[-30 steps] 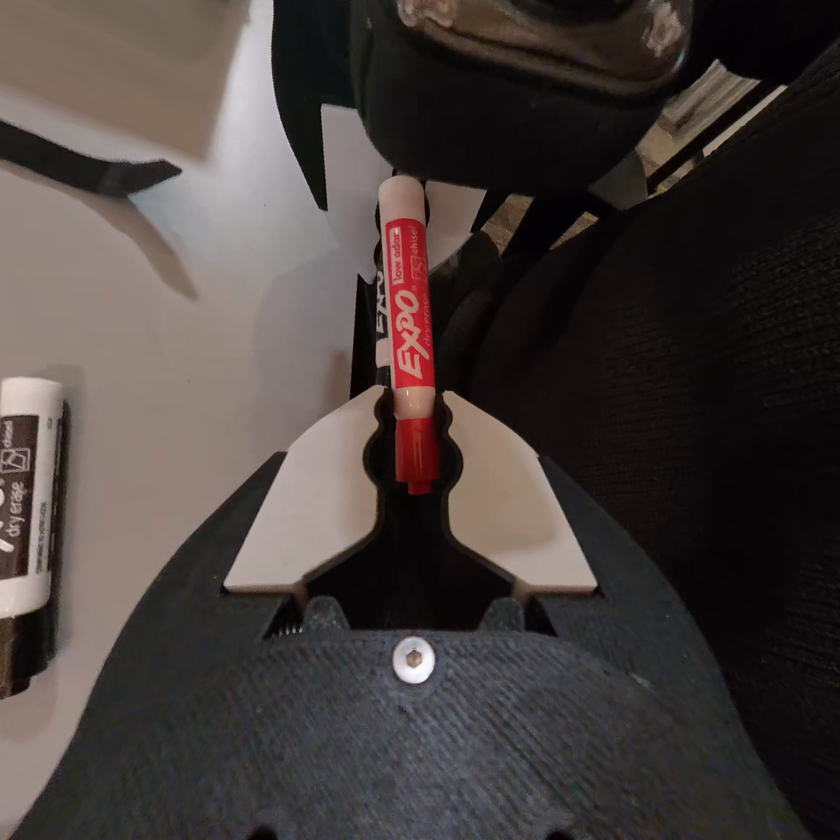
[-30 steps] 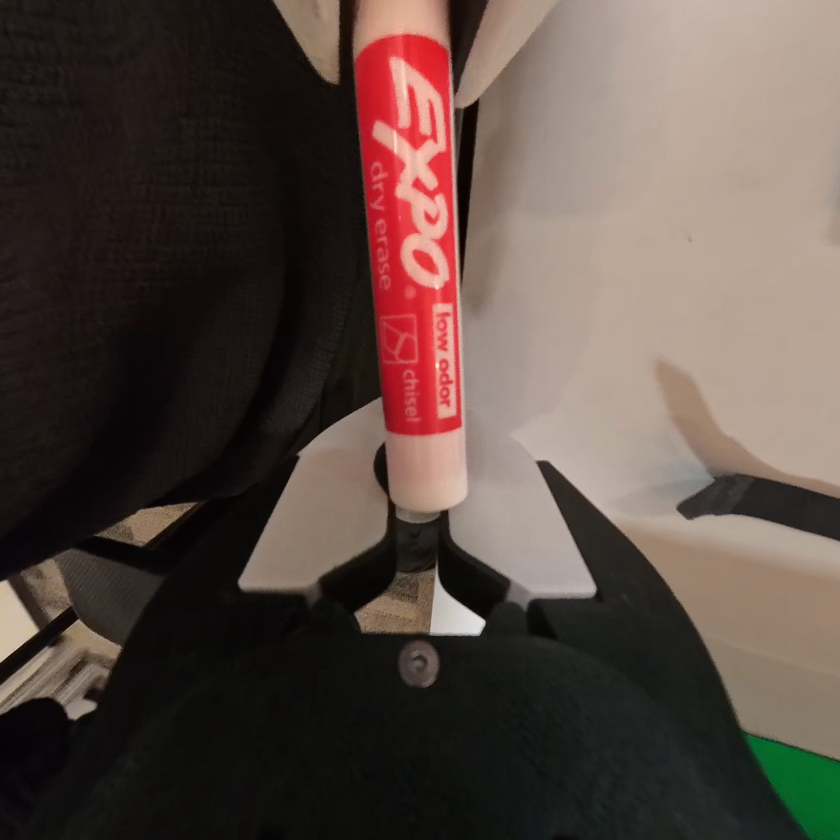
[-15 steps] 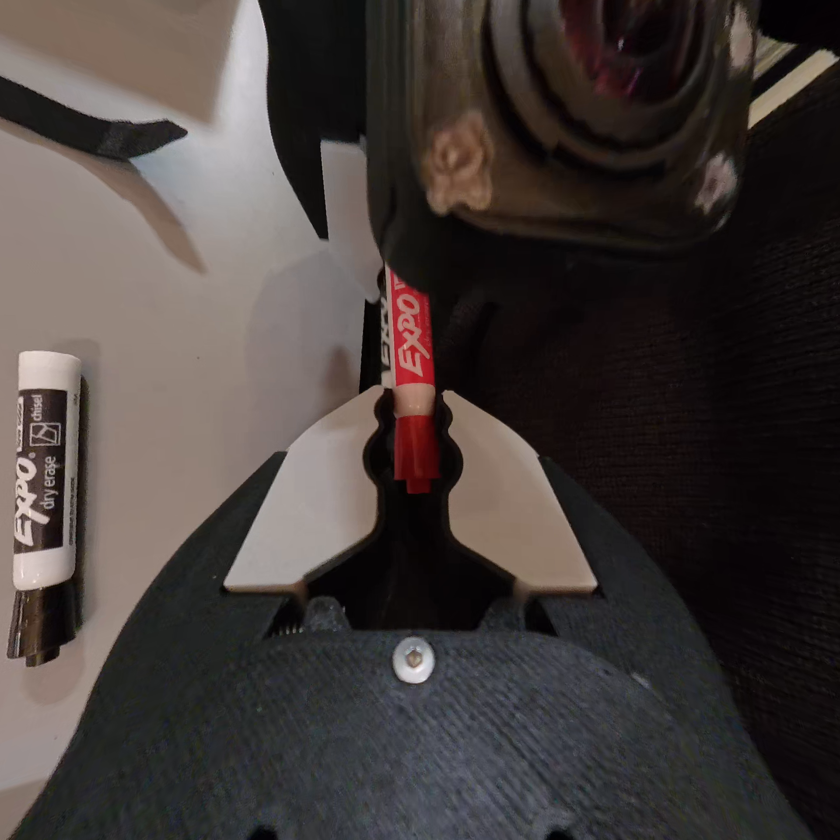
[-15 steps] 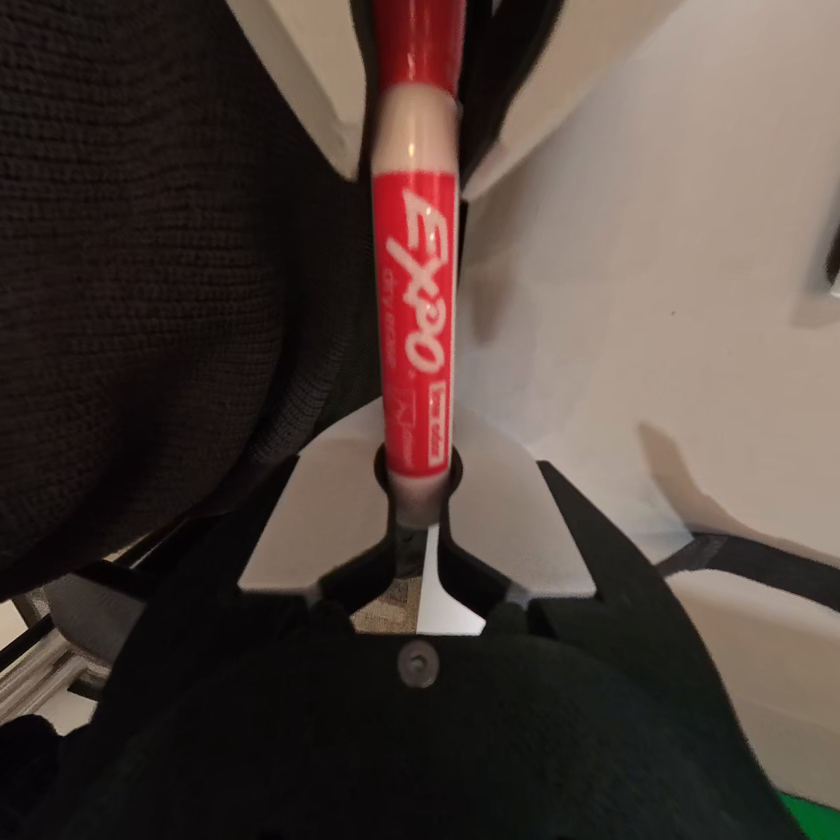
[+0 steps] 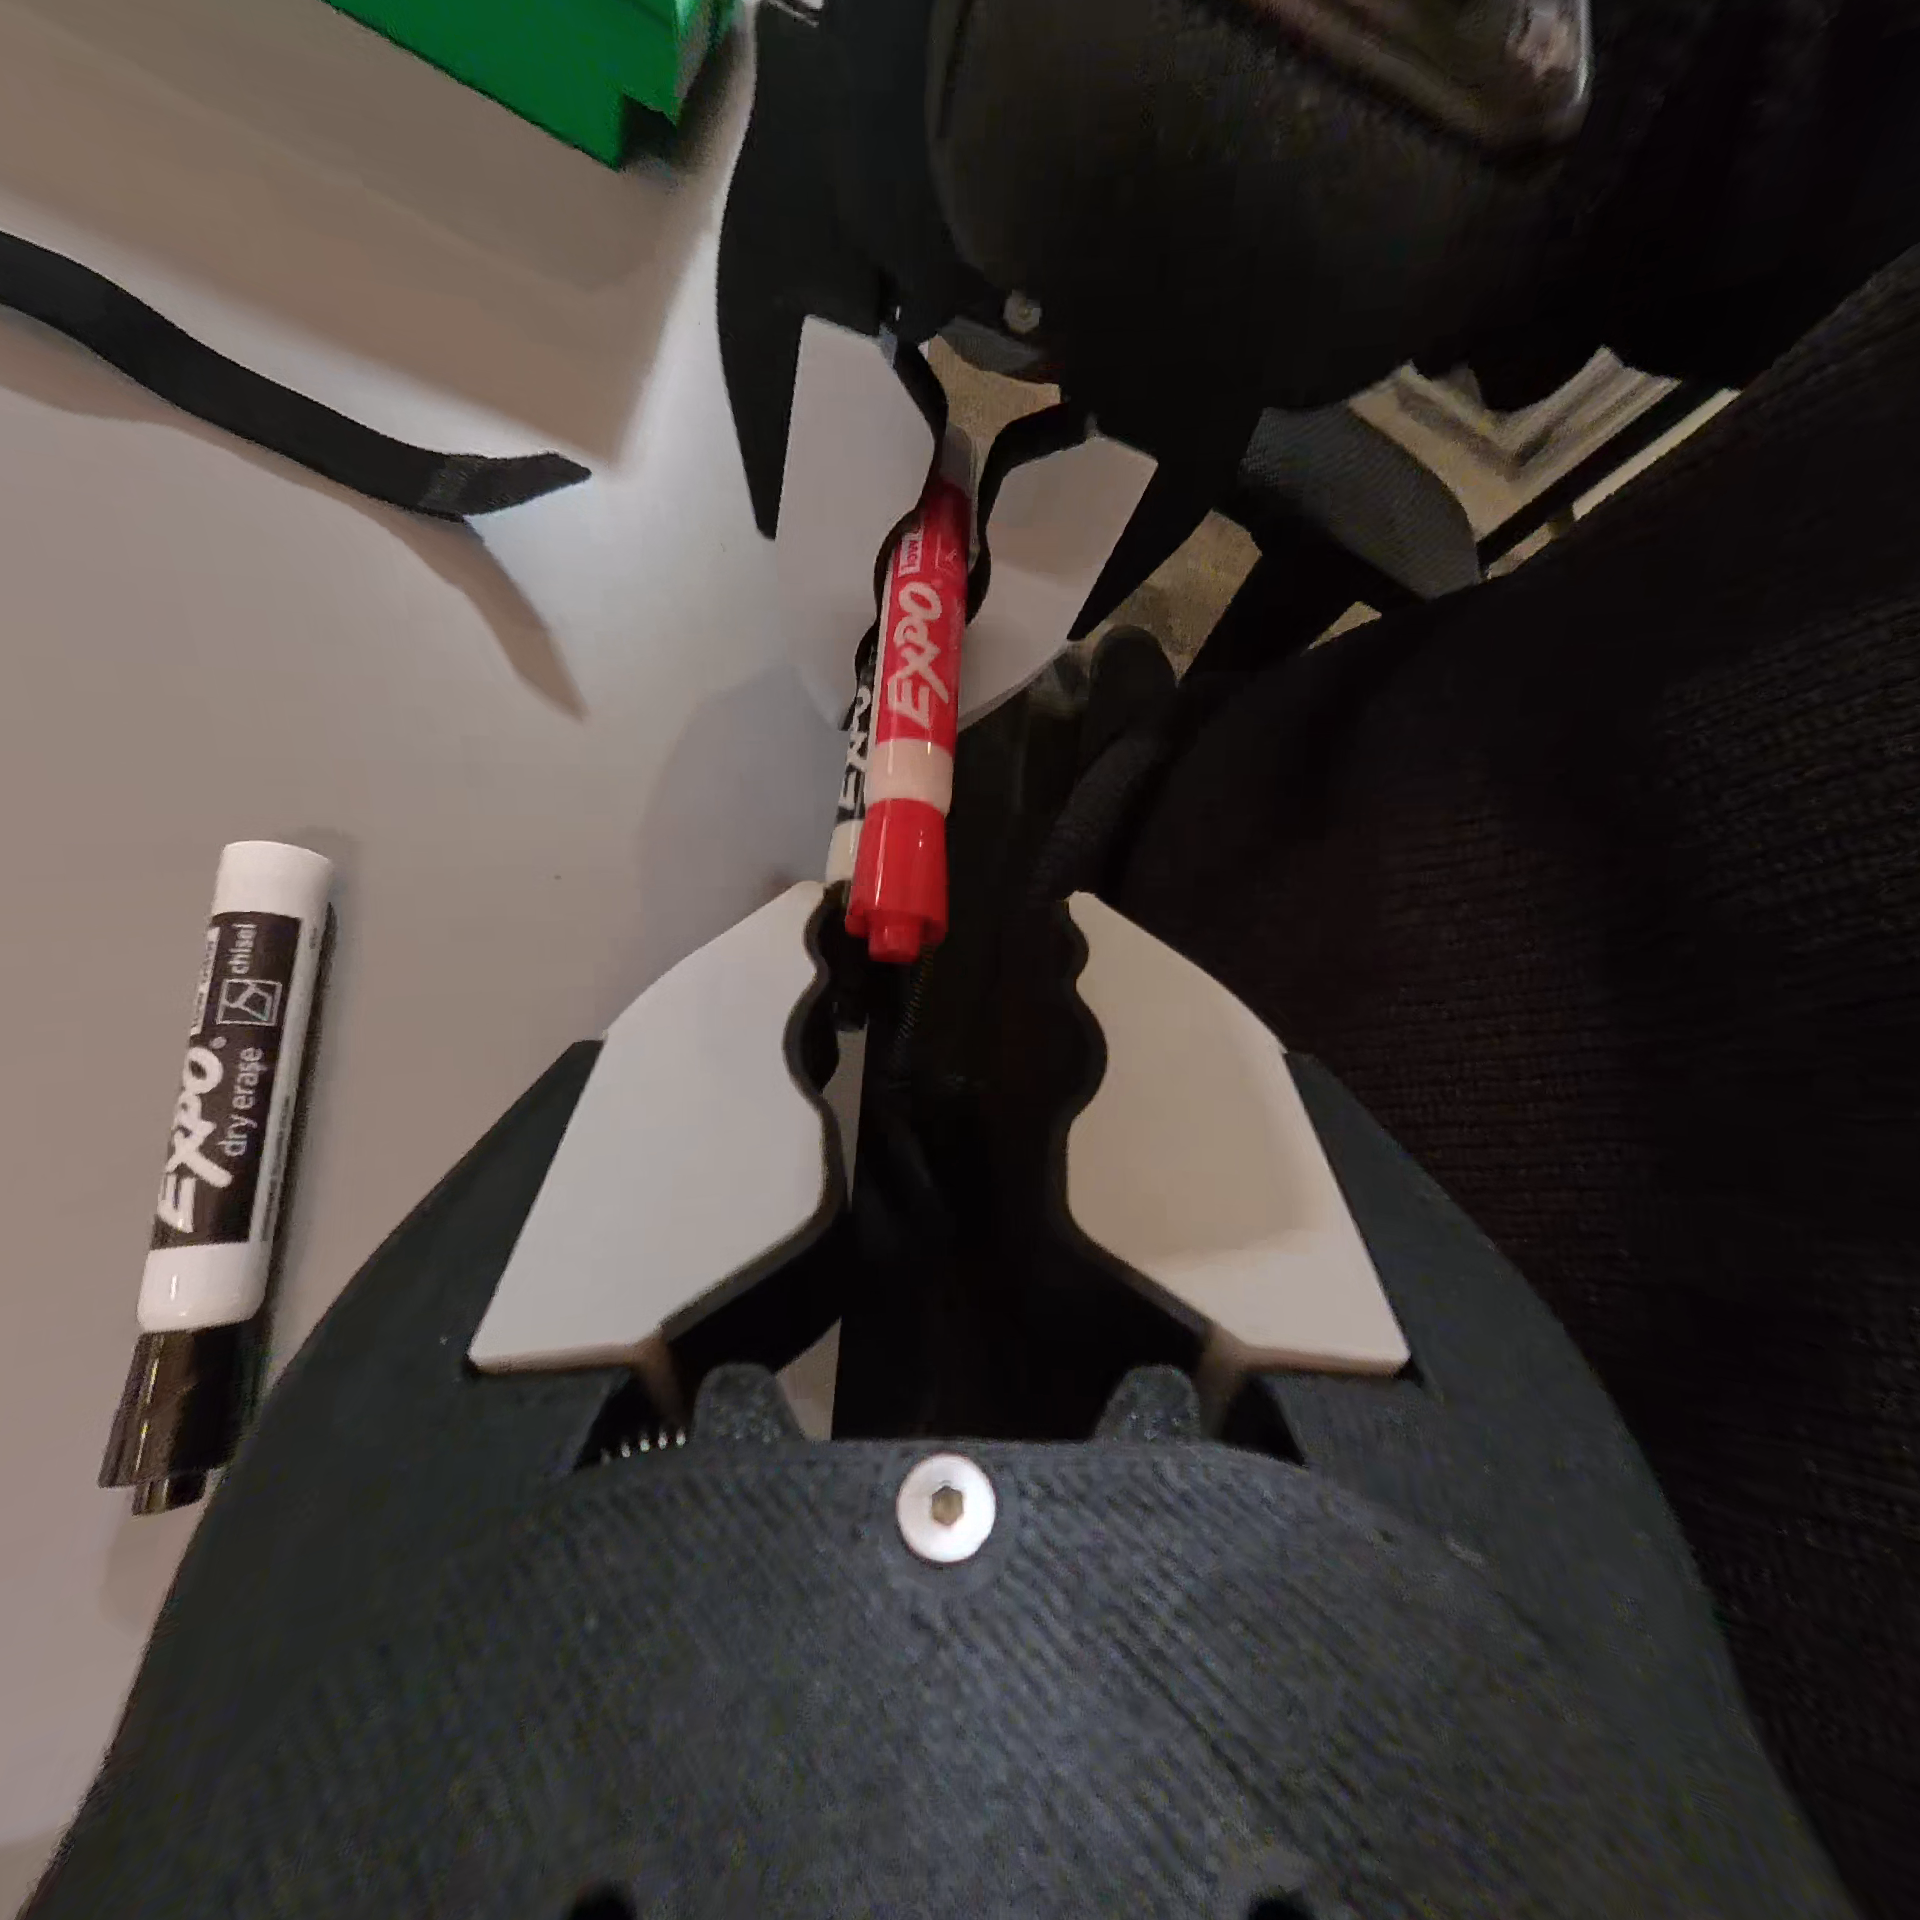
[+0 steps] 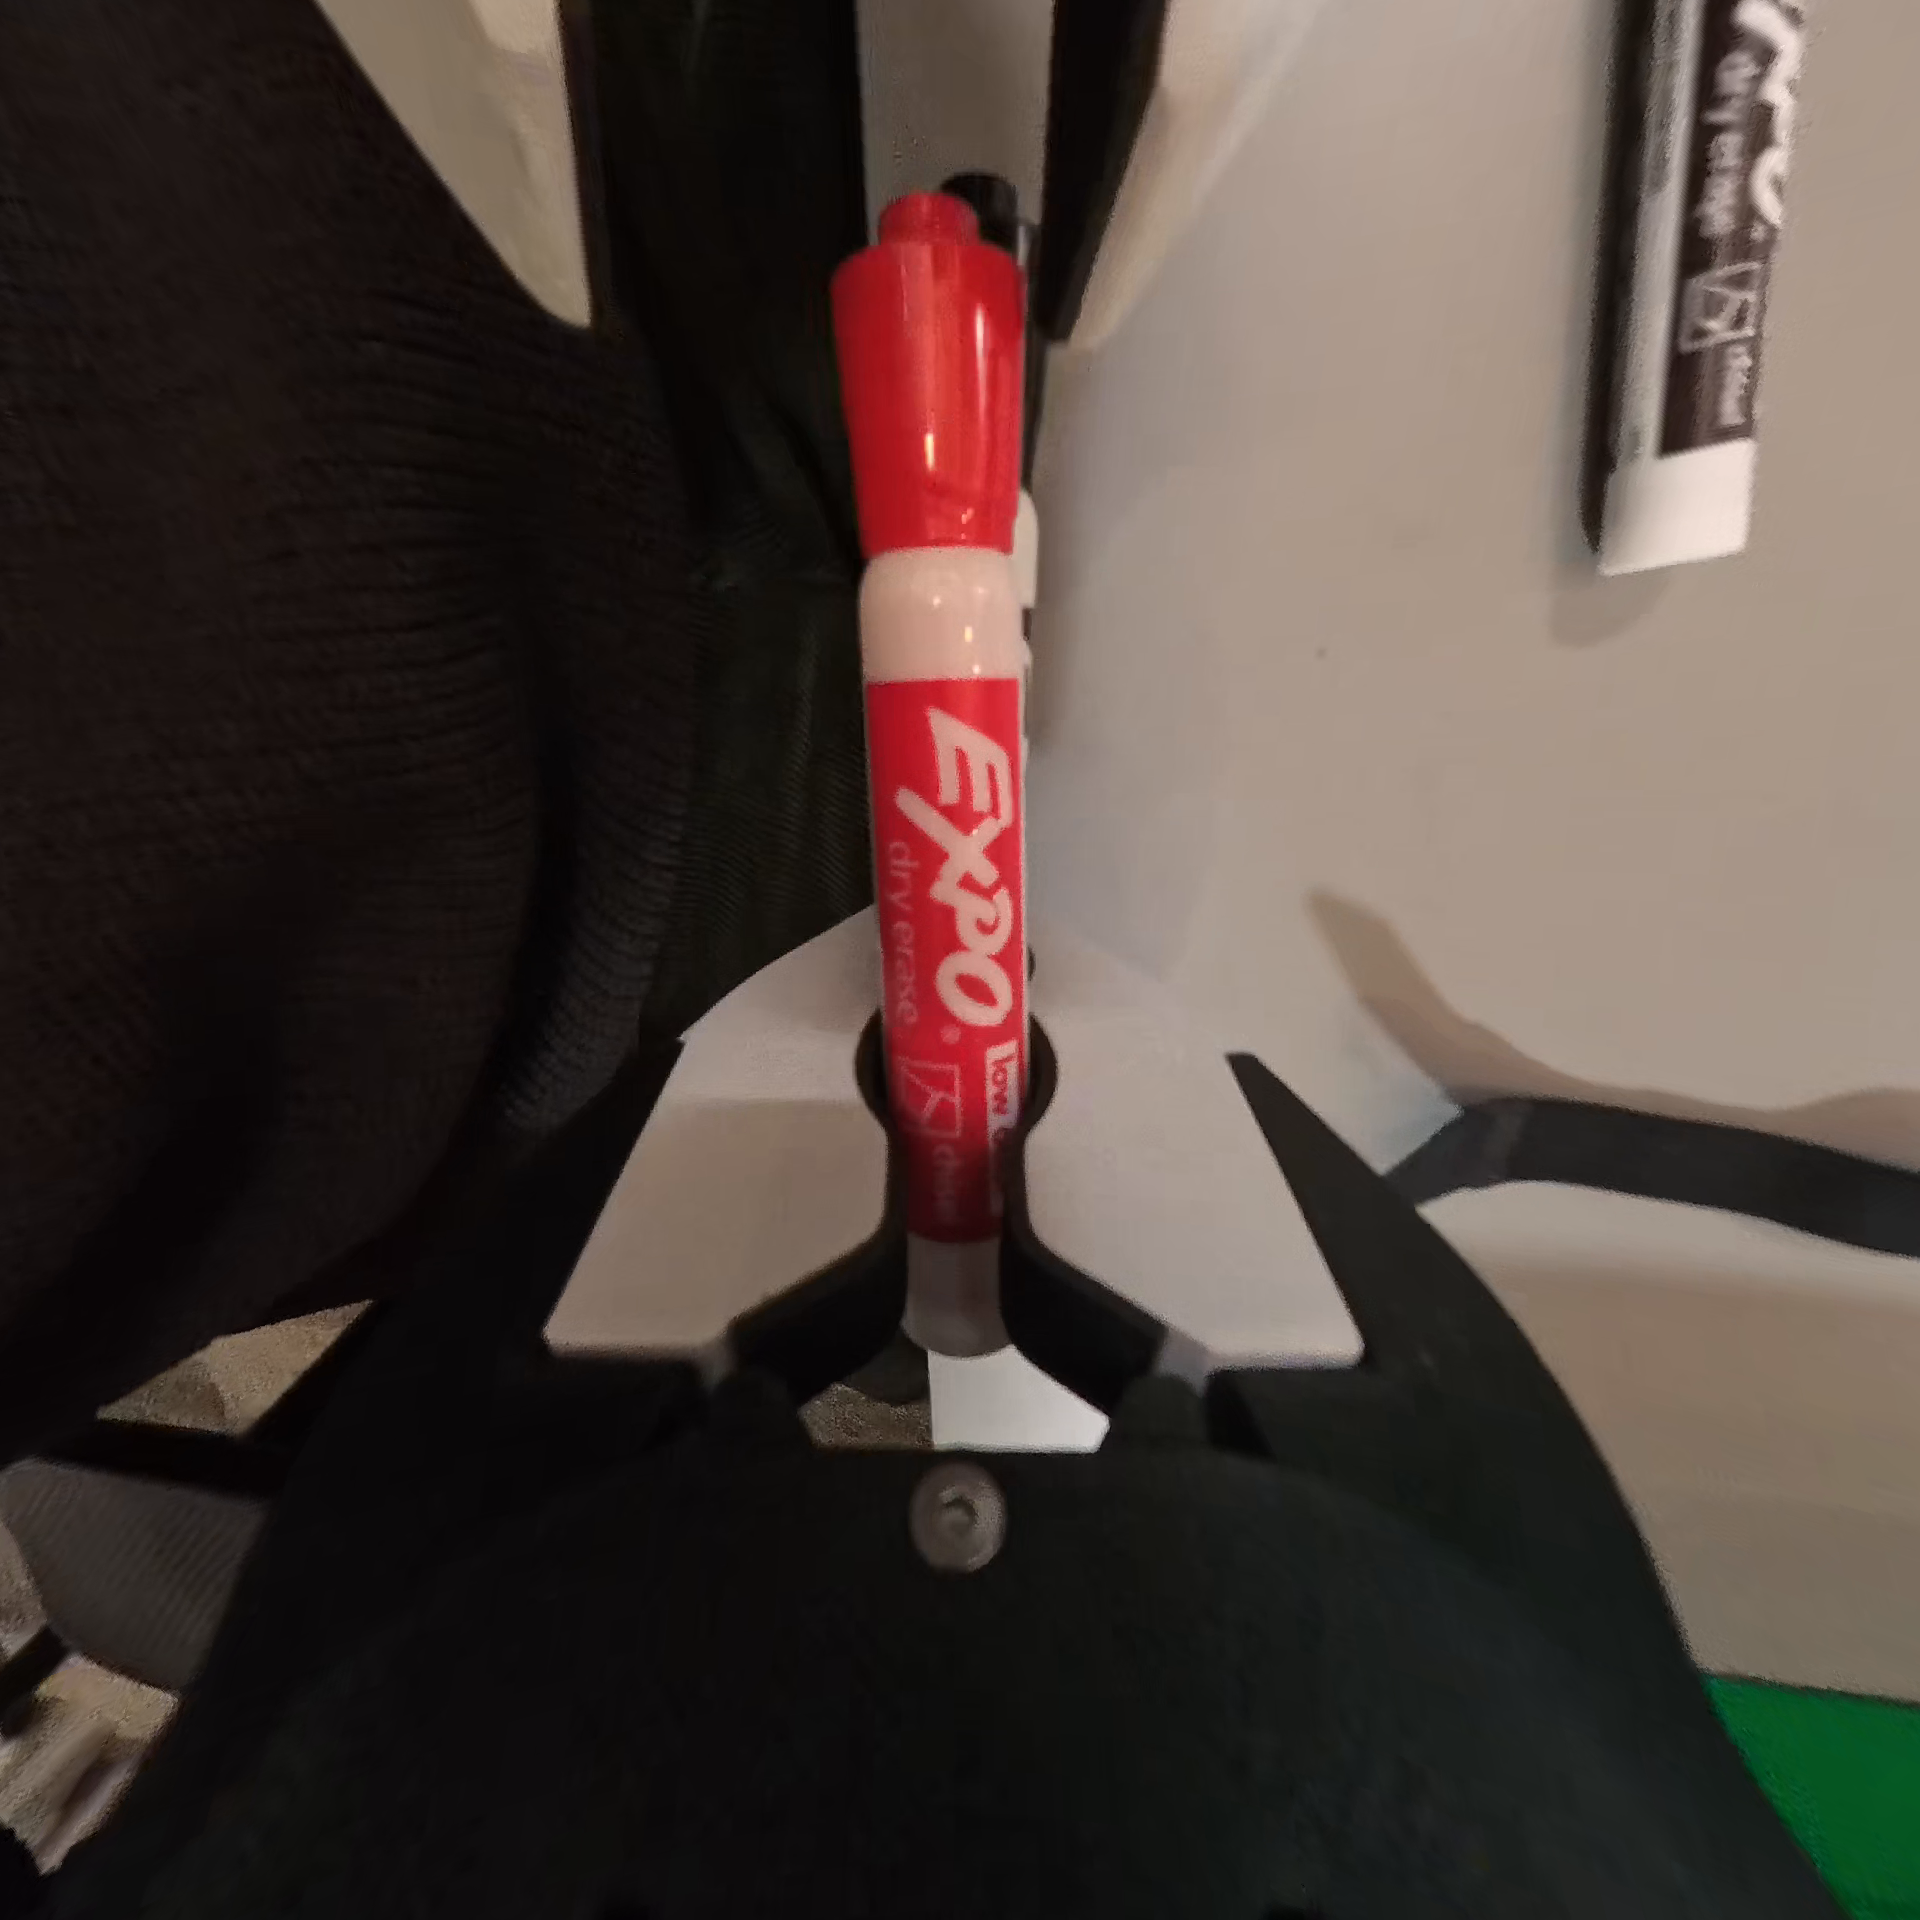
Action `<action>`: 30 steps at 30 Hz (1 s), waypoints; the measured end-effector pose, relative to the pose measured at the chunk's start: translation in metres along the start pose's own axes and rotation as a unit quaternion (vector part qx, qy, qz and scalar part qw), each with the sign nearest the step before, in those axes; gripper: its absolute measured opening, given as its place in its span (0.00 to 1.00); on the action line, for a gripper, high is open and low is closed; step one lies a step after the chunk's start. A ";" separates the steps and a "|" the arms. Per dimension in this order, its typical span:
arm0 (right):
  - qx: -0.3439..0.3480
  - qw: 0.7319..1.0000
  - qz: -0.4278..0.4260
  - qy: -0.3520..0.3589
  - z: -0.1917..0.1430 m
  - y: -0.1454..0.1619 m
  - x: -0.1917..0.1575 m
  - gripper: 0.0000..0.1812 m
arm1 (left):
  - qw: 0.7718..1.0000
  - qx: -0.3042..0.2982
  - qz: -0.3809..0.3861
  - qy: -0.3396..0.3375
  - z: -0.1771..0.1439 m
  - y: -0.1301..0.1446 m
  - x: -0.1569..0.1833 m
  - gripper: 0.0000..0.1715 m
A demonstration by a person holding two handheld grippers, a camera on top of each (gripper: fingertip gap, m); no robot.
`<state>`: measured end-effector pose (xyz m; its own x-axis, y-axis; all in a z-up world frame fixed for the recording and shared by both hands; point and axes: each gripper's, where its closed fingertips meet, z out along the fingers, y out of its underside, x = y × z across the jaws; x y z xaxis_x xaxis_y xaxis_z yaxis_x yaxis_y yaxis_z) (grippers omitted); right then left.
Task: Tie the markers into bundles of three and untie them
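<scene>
The right tool (image 6: pixel 951 1122) clamps the red dry-erase marker (image 6: pixel 940 644) by its barrel. The left tool (image 5: pixel 940 997) gapes wide just below its cap. A black marker (image 5: pixel 223 1122) lies on the white tabletop (image 5: pixel 436 665).

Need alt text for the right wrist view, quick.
The right claw is shut on a red marker with its cap pointing away from the camera. A black marker lies on the white table at upper right.
</scene>
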<state>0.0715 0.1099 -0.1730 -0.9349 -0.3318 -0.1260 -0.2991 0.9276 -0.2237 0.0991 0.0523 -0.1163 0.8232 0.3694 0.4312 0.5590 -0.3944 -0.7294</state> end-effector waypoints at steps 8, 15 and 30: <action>0.002 1.000 0.008 0.007 -0.001 0.002 -0.004 0.08 | 1.000 -0.009 0.013 -0.019 0.020 0.008 -0.008 0.21; 0.001 1.000 0.001 -0.001 -0.001 0.003 -0.010 0.09 | 1.000 -0.014 0.002 -0.010 0.019 0.010 -0.007 0.13; 0.003 1.000 0.011 0.001 -0.004 0.007 -0.006 0.08 | 1.000 0.000 0.000 -0.011 0.011 0.007 -0.010 0.14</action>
<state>0.0741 0.1191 -0.1700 -0.9415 -0.3109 -0.1300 -0.2768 0.9336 -0.2276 0.0939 0.0550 -0.1314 0.8205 0.3877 0.4200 0.5595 -0.3942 -0.7291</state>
